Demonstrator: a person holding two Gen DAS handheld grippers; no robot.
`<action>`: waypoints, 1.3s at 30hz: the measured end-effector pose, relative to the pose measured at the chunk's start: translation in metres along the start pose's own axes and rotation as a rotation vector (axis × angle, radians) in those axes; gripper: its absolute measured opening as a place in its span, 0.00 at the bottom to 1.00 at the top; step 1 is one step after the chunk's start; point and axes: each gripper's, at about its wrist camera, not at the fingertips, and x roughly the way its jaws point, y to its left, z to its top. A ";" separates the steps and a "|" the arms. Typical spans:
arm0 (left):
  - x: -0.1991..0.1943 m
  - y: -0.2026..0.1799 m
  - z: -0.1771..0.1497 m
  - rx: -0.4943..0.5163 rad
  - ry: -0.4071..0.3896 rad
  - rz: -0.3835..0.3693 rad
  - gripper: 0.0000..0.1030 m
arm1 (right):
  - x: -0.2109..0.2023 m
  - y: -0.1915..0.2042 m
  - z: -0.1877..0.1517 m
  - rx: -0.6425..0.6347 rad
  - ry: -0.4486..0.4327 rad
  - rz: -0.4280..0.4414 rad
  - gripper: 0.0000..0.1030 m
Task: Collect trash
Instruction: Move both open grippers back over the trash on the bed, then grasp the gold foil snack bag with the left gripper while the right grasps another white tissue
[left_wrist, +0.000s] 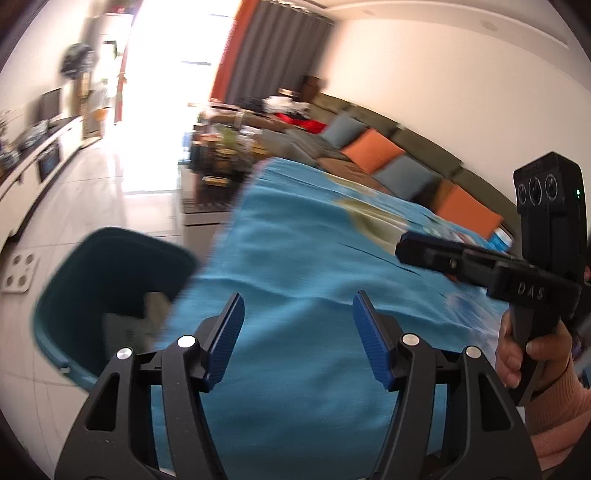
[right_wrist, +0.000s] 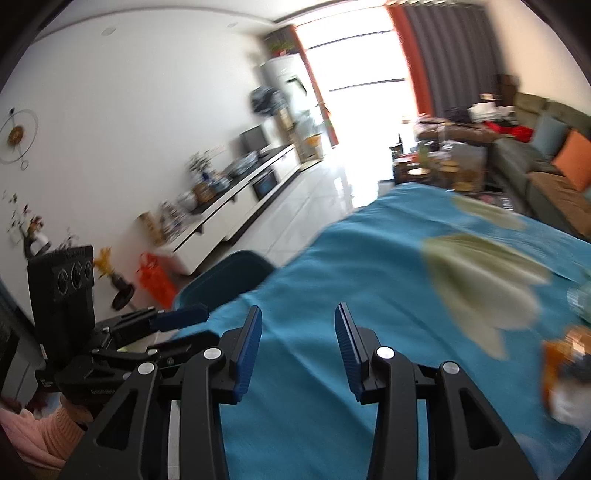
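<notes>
A teal trash bin (left_wrist: 110, 280) stands on the floor at the left edge of a table covered by a blue cloth (left_wrist: 303, 266). Pale crumpled trash (left_wrist: 147, 317) lies inside it. The bin's rim also shows in the right wrist view (right_wrist: 225, 273). My left gripper (left_wrist: 298, 306) is open and empty above the cloth, just right of the bin. My right gripper (right_wrist: 298, 317) is open and empty over the cloth (right_wrist: 369, 280). An orange and white wrapper (right_wrist: 561, 373) lies blurred at the right edge of the cloth, with a clear object (right_wrist: 580, 299) beyond it.
The right gripper's body (left_wrist: 517, 273) is seen at right in the left wrist view; the left one (right_wrist: 110, 347) at left in the right wrist view. A sofa with cushions (left_wrist: 388, 155), a cluttered coffee table (left_wrist: 221, 155) and a white sideboard (right_wrist: 236, 206) lie beyond.
</notes>
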 end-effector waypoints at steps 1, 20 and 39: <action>0.005 -0.010 -0.001 0.010 0.010 -0.023 0.59 | -0.008 -0.007 -0.003 0.012 -0.011 -0.018 0.38; 0.086 -0.138 0.002 0.201 0.122 -0.183 0.59 | -0.106 -0.156 -0.072 0.293 -0.077 -0.378 0.44; 0.121 -0.165 0.006 0.235 0.183 -0.211 0.58 | -0.102 -0.178 -0.083 0.313 -0.020 -0.290 0.13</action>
